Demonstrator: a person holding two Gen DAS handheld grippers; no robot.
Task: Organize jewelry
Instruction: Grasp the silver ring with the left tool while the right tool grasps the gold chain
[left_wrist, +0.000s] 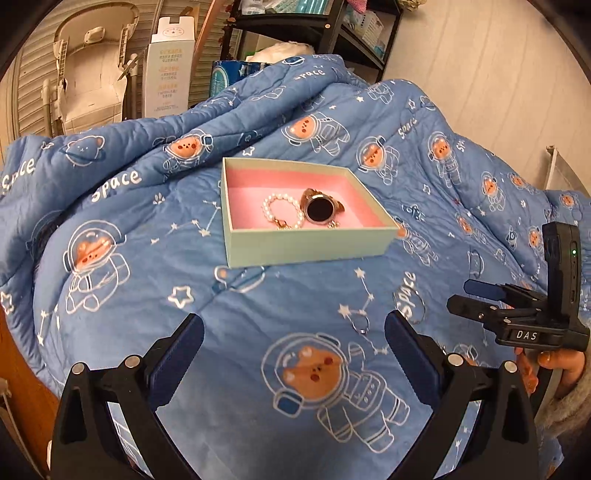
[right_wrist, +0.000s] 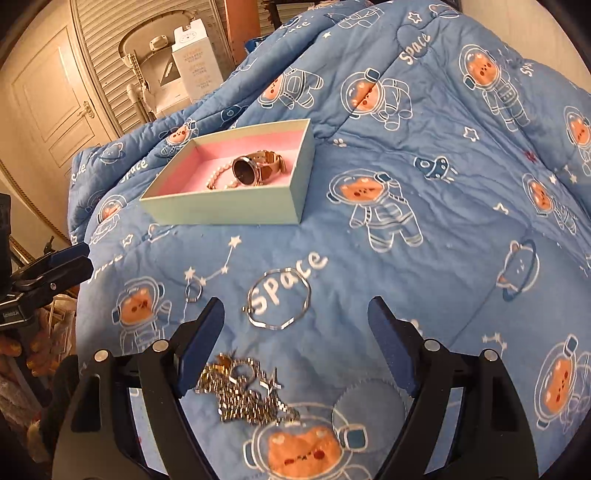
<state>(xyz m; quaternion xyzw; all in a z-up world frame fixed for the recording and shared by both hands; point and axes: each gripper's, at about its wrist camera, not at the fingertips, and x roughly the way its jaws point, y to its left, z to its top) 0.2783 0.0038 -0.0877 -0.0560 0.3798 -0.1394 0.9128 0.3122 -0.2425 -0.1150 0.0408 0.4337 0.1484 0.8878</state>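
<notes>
Right gripper (right_wrist: 295, 332) gaping wide, empty | silver bangle (right_wrist: 277, 300) on quilt (right_wrist: 443, 221) just ahead between its fingers, chain pile (right_wrist: 243, 391) beneath | jewelry box (right_wrist: 229, 206) ahead-left | left gripper (left_wrist: 293, 347) wide, farther off.

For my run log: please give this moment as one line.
left gripper: open, empty | right gripper: open, empty | box: watch, pearl bracelet | quilt: bangle, ring, chains
</notes>
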